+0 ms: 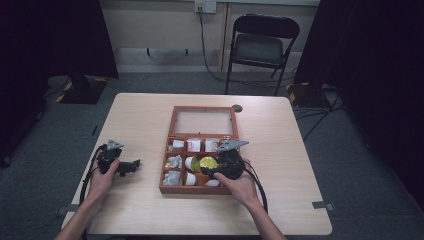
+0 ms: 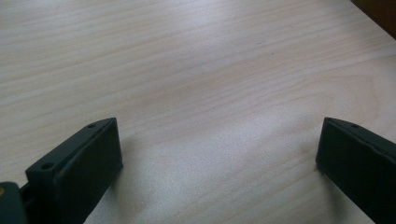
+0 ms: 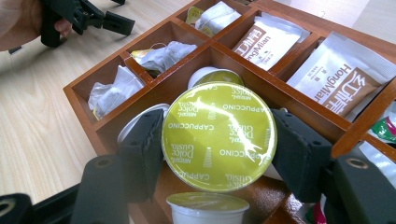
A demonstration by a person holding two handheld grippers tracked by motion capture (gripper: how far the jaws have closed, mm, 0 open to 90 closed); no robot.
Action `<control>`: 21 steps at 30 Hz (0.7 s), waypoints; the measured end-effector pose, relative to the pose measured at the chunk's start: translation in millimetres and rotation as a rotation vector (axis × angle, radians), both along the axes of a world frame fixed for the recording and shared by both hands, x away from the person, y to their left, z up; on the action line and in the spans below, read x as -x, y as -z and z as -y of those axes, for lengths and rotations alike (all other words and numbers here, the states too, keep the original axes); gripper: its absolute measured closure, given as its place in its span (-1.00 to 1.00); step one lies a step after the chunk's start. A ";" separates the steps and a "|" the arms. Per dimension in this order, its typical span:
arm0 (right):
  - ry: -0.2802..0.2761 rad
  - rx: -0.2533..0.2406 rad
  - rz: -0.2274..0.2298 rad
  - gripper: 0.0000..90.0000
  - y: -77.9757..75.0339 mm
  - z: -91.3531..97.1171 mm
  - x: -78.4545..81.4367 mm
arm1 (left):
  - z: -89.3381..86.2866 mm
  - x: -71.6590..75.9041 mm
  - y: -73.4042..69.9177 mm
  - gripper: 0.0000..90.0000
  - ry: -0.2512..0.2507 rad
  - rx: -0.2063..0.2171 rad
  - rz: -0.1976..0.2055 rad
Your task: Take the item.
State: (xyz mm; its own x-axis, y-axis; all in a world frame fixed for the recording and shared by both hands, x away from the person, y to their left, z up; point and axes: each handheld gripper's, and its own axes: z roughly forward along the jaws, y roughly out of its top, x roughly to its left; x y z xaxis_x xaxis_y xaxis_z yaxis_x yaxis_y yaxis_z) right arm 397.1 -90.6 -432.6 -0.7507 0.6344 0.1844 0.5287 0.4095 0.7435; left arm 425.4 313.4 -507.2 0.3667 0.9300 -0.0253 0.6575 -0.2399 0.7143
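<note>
Pod point(image 3: 218, 136) pinched in your right claw point(image 3: 218, 140) above the box point(image 3: 84, 100); squeeze lightly and it drops. Left claw point(image 2: 219, 154) spread over bench point(image 2: 187, 56).

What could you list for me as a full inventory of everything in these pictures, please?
wooden box: one, reddish-brown, compartmented, mid-table, lid open
capsules: several, white; one with a yellow-green Cappuccino lid held over the middle compartments, others below it
tea bags: a few, pale, left column
sachets: a few, white and brown, far row
table: one, light wood
folding chair: one, black, behind the table
left tongs: black, open, on bare table left of the box
right tongs: black, shut on the capsule
hands: two, holding the tongs
</note>
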 end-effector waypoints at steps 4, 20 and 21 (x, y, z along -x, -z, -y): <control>0.003 0.000 -0.004 -0.15 -0.4 1.0 0.1 | 0.4 0.2 -0.1 -1.00 -0.005 0.000 -0.001; 0.027 -0.023 0.012 -0.15 -8.3 10.8 -0.2 | -0.1 0.3 -0.4 -1.00 0.000 -0.004 -0.005; 0.029 -0.027 0.013 -0.15 -9.1 11.9 -0.4 | 0.0 0.3 -0.4 -1.00 0.000 -0.004 -0.005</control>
State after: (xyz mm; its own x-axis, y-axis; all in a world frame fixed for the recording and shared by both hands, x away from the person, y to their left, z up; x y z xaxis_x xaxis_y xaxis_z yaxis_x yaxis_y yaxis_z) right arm 397.5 -102.5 -423.5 -0.7346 0.6508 0.1918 0.5301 0.3742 0.7609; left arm 425.1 313.4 -506.8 0.3667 0.9300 -0.0231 0.6610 -0.2430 0.7099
